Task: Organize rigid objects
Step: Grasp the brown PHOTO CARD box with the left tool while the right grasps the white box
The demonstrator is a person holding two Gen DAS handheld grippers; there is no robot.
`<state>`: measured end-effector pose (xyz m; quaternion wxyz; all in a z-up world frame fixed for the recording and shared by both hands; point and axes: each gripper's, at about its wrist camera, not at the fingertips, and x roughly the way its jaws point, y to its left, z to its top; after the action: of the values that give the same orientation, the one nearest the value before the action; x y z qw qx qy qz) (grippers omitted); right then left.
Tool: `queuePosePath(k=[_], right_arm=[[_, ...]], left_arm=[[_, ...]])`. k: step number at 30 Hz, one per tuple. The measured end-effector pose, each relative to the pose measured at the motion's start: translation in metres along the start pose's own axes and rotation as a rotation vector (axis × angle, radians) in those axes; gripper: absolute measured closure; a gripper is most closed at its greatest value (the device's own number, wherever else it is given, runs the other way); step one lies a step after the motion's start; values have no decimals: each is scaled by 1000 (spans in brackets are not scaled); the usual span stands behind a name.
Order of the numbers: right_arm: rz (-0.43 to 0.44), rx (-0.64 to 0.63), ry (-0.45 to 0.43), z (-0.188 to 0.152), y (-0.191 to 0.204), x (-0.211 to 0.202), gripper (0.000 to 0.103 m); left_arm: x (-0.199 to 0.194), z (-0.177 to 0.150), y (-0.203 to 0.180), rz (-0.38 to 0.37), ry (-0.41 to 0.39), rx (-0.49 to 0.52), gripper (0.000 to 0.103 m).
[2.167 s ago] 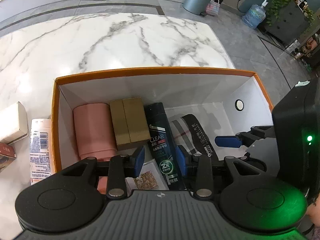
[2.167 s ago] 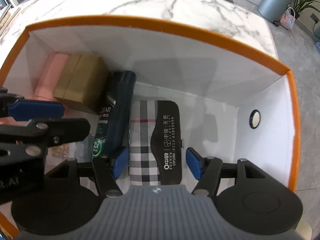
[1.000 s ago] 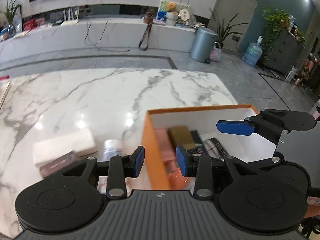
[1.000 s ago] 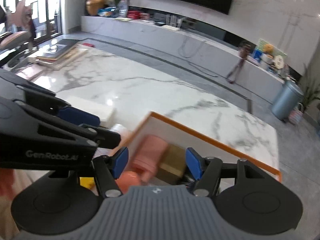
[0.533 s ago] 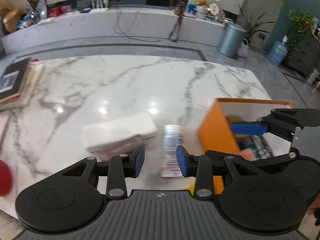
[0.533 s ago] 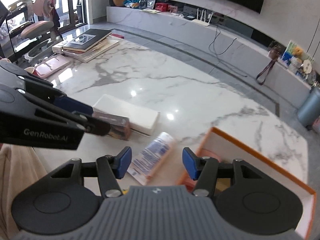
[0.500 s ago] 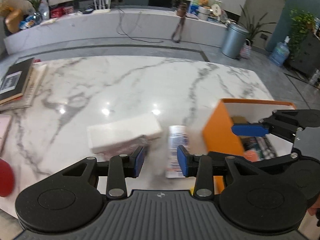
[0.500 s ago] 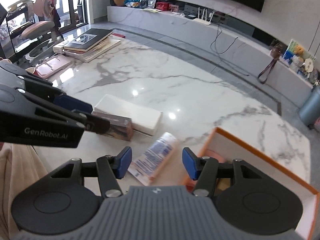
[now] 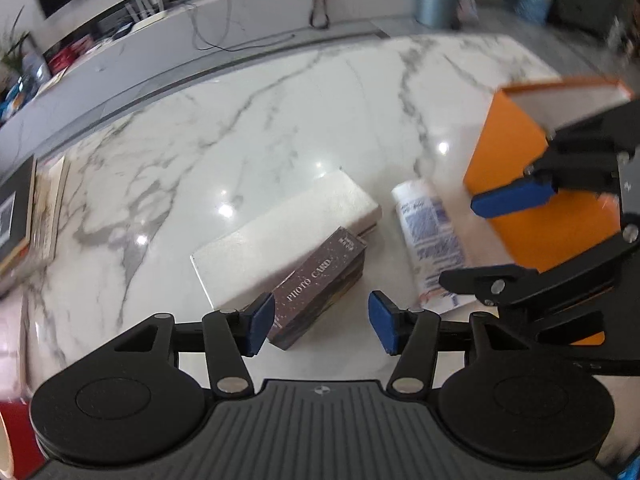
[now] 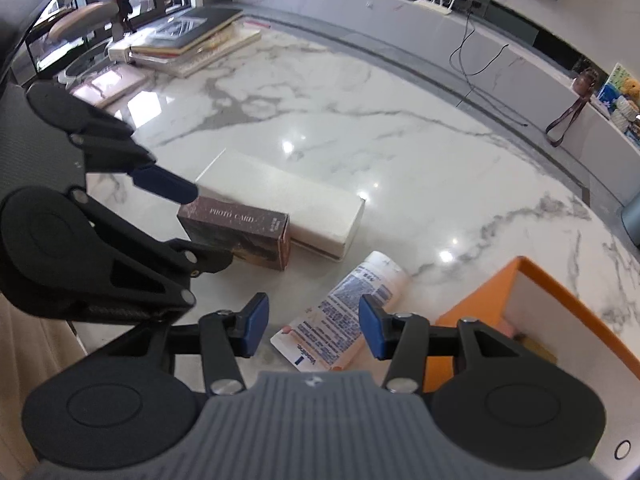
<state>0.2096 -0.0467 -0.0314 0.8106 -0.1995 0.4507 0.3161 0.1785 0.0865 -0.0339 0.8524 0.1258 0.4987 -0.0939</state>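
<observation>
A brown "PHOTO CARD" box [image 9: 320, 284] [image 10: 240, 230] leans against a long white box [image 9: 280, 236] [image 10: 280, 196] on the marble table. My left gripper [image 9: 318, 322] hovers over the near end of the brown box, its jaws opening, pads clear of it. A white tube with blue print [image 9: 430, 236] [image 10: 344, 316] lies between the boxes and the orange box [image 9: 532, 184] [image 10: 528, 304]. My right gripper [image 10: 310, 330] hangs above the tube, jaws closing, pads not touching it.
A stack of books [image 10: 192, 44] lies at the table's far left corner, with a pink flat item [image 10: 108, 84] beside it. Something red [image 9: 16, 432] sits at the near left edge. The orange box holds pink and gold items [image 10: 520, 332].
Both grippers have swung left out of the orange box and sunk toward the table. The left jaws have widened; the right jaws have narrowed. The brown box and tube now sit under them.
</observation>
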Motion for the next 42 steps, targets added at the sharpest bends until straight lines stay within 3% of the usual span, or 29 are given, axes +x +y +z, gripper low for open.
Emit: queuePosePath(k=[19, 21, 23, 26, 30, 32, 35, 42], right_arm=[[13, -57, 92, 7, 7, 36, 54], [14, -54, 93, 7, 7, 37, 54], [15, -55, 95, 7, 7, 38, 54], [14, -56, 99, 8, 7, 39, 54], [15, -53, 101, 9, 8, 39, 54], [12, -56, 104, 9, 9, 40, 54], [13, -53, 111, 8, 9, 41, 54], [15, -67, 120, 8, 9, 42, 54]], left_arm=[[30, 0, -8, 12, 14, 305, 40], [33, 0, -8, 20, 21, 297, 46], [33, 0, -9, 30, 22, 285, 59], [32, 0, -9, 28, 41, 253, 67], [29, 4, -3, -25, 114, 118, 77], [32, 6, 1, -46, 138, 54, 78], [37, 6, 0, -38, 122, 63, 76], [44, 1, 7, -59, 134, -24, 78]])
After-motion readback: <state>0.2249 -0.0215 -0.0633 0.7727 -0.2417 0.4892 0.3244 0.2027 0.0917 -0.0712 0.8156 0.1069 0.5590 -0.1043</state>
